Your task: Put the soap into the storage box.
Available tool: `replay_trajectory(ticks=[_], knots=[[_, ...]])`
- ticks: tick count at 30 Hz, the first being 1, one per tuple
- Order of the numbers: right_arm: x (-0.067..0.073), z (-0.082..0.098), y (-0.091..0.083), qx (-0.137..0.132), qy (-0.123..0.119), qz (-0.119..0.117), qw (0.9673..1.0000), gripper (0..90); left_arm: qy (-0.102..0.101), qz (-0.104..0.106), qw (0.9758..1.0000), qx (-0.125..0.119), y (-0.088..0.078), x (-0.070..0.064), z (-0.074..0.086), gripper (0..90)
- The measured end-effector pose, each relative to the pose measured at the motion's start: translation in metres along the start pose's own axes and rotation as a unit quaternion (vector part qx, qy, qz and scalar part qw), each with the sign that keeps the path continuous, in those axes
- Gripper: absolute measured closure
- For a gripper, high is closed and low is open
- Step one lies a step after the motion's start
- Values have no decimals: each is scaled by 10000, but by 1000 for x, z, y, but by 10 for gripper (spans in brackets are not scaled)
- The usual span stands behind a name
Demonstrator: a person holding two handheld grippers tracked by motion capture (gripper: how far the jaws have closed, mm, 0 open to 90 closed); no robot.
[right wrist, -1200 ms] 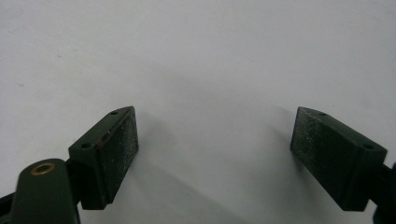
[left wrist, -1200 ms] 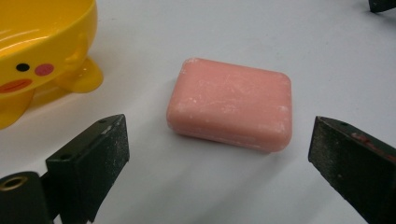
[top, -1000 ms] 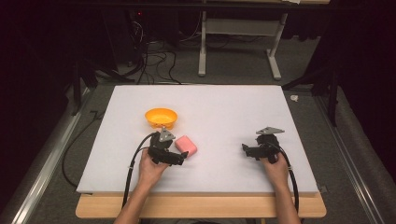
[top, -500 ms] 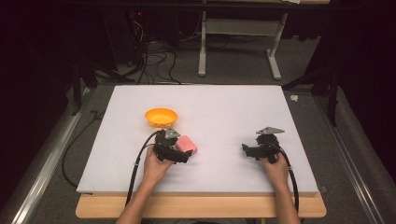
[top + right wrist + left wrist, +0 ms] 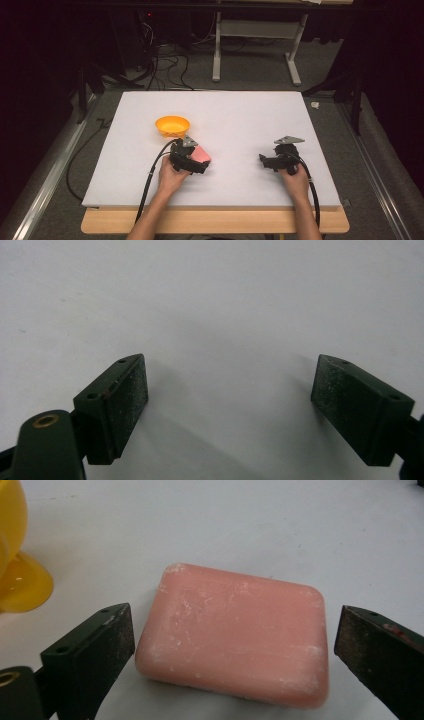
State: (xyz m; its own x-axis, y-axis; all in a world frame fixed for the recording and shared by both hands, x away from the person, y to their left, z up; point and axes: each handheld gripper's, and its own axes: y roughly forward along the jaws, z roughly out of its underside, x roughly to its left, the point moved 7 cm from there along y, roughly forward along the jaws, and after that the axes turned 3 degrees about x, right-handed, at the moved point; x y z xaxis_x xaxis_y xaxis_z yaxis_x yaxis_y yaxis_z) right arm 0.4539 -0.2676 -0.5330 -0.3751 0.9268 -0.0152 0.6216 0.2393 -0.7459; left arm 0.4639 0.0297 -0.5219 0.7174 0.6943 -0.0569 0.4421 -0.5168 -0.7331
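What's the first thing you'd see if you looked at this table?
The pink bar of soap stands out first, lying flat on the white table between the open jaws of the left hand-held gripper, which have not closed on it. Just beyond it sits a bright orange bowl. The right hand-held gripper is open too, over bare table on the right.
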Motion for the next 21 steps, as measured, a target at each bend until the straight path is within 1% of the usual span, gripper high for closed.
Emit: replay_trajectory(ticks=[4, 6, 8, 9, 13, 16, 21], knots=[[0, 0, 0, 1, 8, 0, 10000, 156, 31, -21, 10000, 37, 3, 0, 1, 52], [0, 0, 0, 0, 0, 0, 10000, 156, 71, -36, 9999, 127, 7, 0, 3, 61], [0, 0, 0, -8, -6, 0, 10000, 156, 85, -49, 9999, 142, 8, 0, 3, 64], [0, 0, 0, -7, -7, 0, 10000, 156, 132, -86, 9998, 144, 9, -1, 4, 74], [0, 0, 0, -2, 1, -1, 10000, 155, 156, -110, 9997, 142, 10, -1, 4, 87], [0, 0, 0, -2, 1, -1, 10000, 156, 200, -125, 9996, 181, 11, -1, 5, 94], [0, 0, 0, -2, 0, 0, 10000, 156, 243, -119, 9995, 163, 11, 0, 5, 115]])
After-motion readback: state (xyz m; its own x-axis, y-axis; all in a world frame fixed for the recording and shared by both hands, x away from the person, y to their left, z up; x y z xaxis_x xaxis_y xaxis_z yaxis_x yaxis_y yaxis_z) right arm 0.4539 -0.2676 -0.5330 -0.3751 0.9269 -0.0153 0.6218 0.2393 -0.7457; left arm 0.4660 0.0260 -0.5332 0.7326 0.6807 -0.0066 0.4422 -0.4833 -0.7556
